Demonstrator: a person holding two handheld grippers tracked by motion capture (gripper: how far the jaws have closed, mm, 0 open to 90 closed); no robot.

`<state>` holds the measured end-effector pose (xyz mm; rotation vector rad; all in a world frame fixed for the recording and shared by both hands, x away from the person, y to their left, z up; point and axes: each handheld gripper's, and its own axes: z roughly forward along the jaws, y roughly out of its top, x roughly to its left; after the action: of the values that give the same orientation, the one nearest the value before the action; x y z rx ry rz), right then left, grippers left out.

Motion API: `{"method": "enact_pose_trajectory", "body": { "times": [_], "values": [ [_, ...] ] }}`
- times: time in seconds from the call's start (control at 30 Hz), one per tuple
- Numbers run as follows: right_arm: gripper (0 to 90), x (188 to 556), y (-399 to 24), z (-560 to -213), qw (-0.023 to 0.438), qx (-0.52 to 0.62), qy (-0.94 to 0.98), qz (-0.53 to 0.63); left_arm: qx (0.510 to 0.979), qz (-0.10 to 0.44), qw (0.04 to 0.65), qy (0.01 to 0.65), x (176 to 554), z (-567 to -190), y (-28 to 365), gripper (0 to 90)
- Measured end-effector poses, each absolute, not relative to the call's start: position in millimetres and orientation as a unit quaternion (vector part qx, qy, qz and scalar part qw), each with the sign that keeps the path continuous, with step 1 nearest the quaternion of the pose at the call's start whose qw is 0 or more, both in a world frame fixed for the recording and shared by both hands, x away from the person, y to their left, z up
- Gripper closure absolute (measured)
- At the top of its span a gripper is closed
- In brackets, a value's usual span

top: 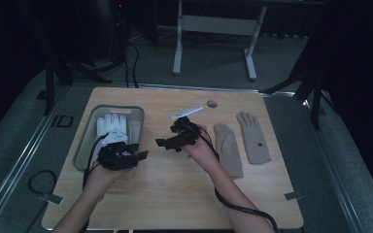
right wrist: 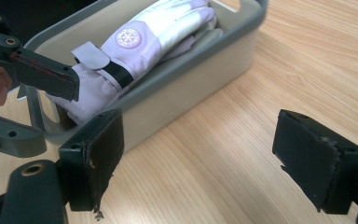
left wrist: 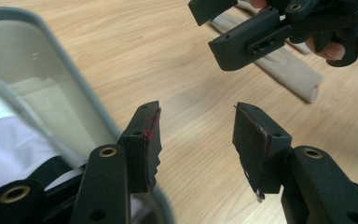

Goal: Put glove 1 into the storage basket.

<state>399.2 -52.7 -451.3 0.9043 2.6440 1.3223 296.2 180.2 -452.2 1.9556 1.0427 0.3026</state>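
High view, we hold the left tool (top: 141,155) wide by the grey plastic bin (top: 138,112) with a white padded glove (top: 111,127), right tool (top: 162,142) wide over the wooden worktop (top: 175,184), two beige knit gloves (top: 228,148) beside it.

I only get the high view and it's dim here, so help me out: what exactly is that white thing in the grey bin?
Observer: A white glove with a round snowflake badge and a black wrist band, lying in the bin.
Operator: Is my right gripper open?
Observer: Yes, the right gripper is wide open with nothing between its jaws.
Operator: And the left?
Observer: The left gripper is open too, empty, beside the bin's rim over bare table.
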Motion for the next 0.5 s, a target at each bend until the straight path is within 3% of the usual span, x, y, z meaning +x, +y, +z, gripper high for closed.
{"method": "enact_pose_trajectory", "body": {
  "times": [0.07,0.4,0.5],
  "values": [
    [15.8,398.2,-62.7,-451.8,0.029,0.297,0.852,0.43,0.787,0.119,0.441,0.415,295.6,-453.4,174.4,50.4],
    [13.9,389.6,-108.0,-457.2,0.061,0.303,0.85,0.427,0.799,0.103,0.449,0.386,294.5,-467.1,141.7,16.4],
    [13.9,389.3,-115.9,-458.7,0.065,0.304,0.849,0.427,0.801,0.11,0.459,0.368,291.6,-469.6,133.5,15.5]
  ]
}}
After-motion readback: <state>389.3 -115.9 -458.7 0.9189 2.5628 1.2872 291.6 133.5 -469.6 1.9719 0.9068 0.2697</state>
